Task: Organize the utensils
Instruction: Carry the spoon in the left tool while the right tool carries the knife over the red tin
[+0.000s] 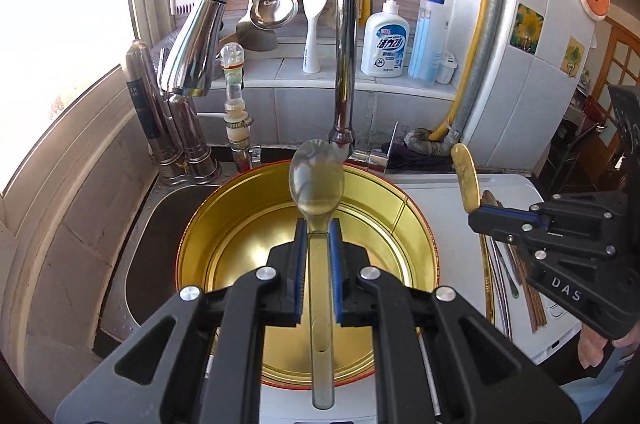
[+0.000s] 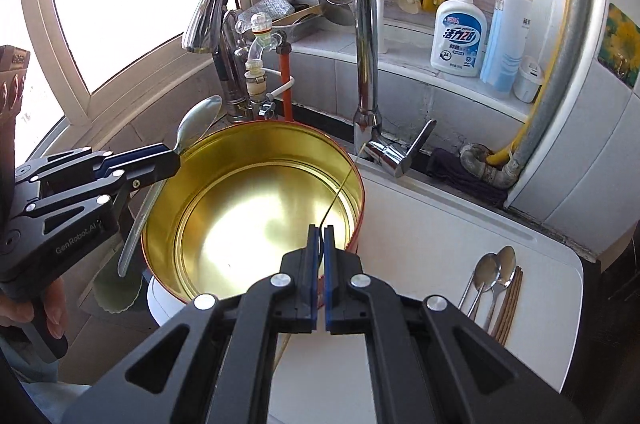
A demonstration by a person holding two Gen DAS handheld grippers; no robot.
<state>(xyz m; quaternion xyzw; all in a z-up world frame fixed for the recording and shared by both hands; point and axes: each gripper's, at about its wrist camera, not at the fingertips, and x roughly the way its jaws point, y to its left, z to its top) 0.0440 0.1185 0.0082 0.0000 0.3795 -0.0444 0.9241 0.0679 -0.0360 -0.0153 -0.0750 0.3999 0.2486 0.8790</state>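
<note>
A round gold tin (image 1: 400,208) with a red outside stands open below both grippers. My left gripper (image 1: 318,224) is shut on the handle of a pale silver spoon (image 1: 316,180), whose bowl points forward over the tin. In the right wrist view that left gripper (image 2: 174,158) and the silver spoon (image 2: 198,122) hang at the tin's (image 2: 248,144) left rim. My right gripper (image 2: 320,230) is shut on a gold spoon (image 2: 340,190), seen edge-on as a thin line over the tin. From the left wrist, the right gripper (image 1: 474,214) holds the gold spoon (image 1: 464,180) upright to the tin's right.
Two spoons (image 2: 492,276) and brown chopsticks (image 2: 510,304) lie on the white board (image 2: 420,224) to the right. A tall chrome faucet (image 1: 346,64) arches over the tin, and the sink (image 1: 160,216) lies on the left. A soap bottle (image 1: 384,44) and hanging utensils line the back wall.
</note>
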